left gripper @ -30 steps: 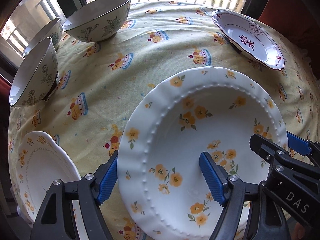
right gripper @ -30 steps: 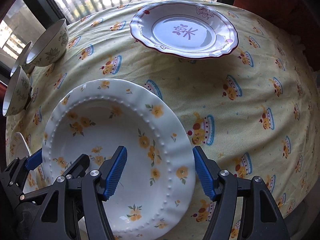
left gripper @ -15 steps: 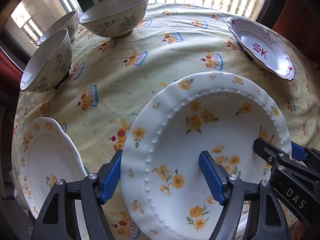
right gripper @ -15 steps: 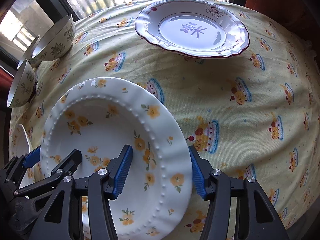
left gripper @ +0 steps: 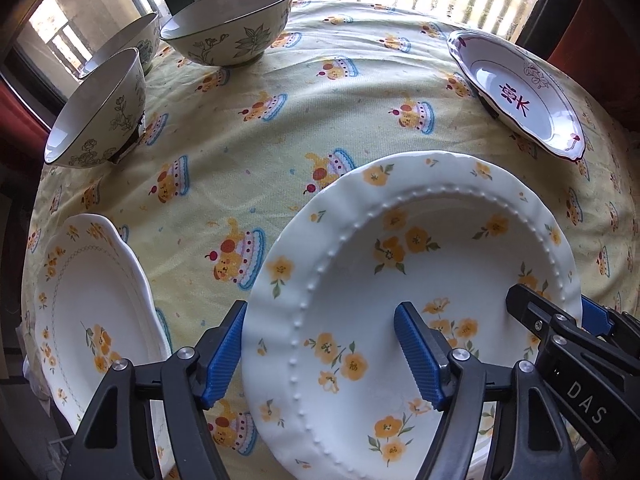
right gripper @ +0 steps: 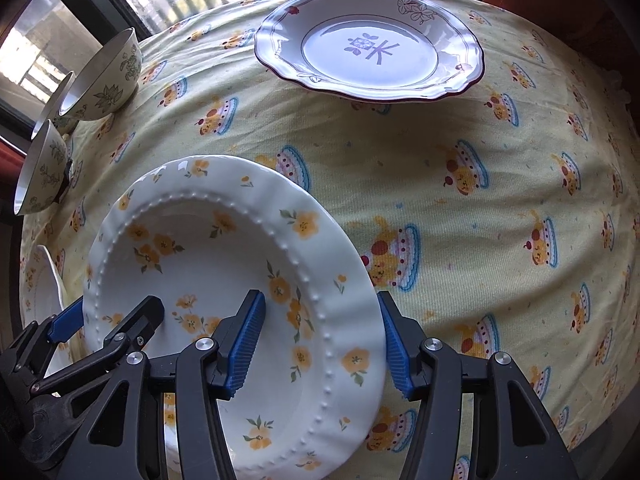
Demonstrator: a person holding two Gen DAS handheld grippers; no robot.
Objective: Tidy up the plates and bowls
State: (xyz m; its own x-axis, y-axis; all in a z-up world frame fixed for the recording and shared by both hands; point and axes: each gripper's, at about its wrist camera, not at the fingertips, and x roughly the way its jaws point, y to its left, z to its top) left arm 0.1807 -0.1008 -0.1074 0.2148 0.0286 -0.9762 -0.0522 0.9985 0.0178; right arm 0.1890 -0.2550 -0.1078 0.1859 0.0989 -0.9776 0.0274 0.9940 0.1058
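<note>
A white deep plate with yellow flowers point(left gripper: 420, 264) point(right gripper: 208, 264) lies near the front of the table. Both grippers point down over it. My left gripper point(left gripper: 320, 354) straddles its left rim, one pad just outside the edge and the other above the well. Its jaws are closing and do not clamp the rim. My right gripper point(right gripper: 320, 344) straddles the right rim. Its outer pad sits against the edge and its inner pad in the well, gripping the plate. Each gripper also shows in the other view, the right gripper point(left gripper: 560, 312) and the left gripper point(right gripper: 106, 316).
A second flowered plate point(left gripper: 92, 320) lies at the left edge. Three floral bowls point(left gripper: 236, 36) point(left gripper: 100, 116) point(left gripper: 128, 40) stand at the back left. A red-rimmed plate point(right gripper: 368, 48) sits at the back right. The yellow tablecloth point(right gripper: 500, 200) falls off at the table's edges, and a window lies behind.
The right jaws have narrowed onto the plate's right rim. The left jaws have narrowed slightly. The left view has rolled, shifting the bowls rightward in it. The plate keeps its place.
</note>
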